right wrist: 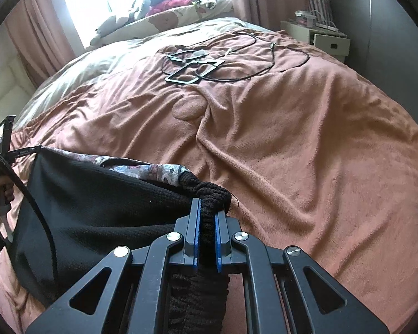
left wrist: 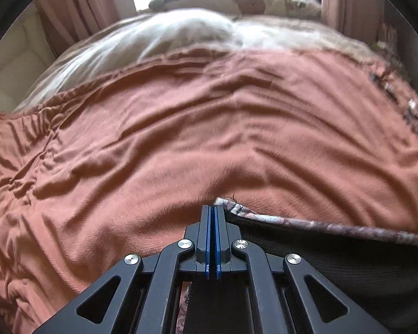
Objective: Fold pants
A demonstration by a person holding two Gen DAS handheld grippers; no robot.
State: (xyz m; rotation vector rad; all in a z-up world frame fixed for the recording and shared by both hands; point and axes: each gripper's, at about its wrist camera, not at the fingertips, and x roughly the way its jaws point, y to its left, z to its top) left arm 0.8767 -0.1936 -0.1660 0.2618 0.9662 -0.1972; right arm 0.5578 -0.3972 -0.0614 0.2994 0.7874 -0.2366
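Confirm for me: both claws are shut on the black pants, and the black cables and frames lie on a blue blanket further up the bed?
Not quite. The blanket is rust-orange, not blue, as the right wrist view shows. The rest holds: the right claw and left claw are shut on the black pants, and the cables and frames lie further up the bed.

No readable text, label or number anywhere

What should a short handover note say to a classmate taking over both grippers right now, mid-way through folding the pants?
Left gripper: shut on the pants' patterned edge.
Right gripper: shut on a bunched black part of the pants.
The pants hang stretched between both grippers, above the pink blanket.
Cables and black frames lie farther up the bed.
Done: both ends gripped. Left: lay down, fold.
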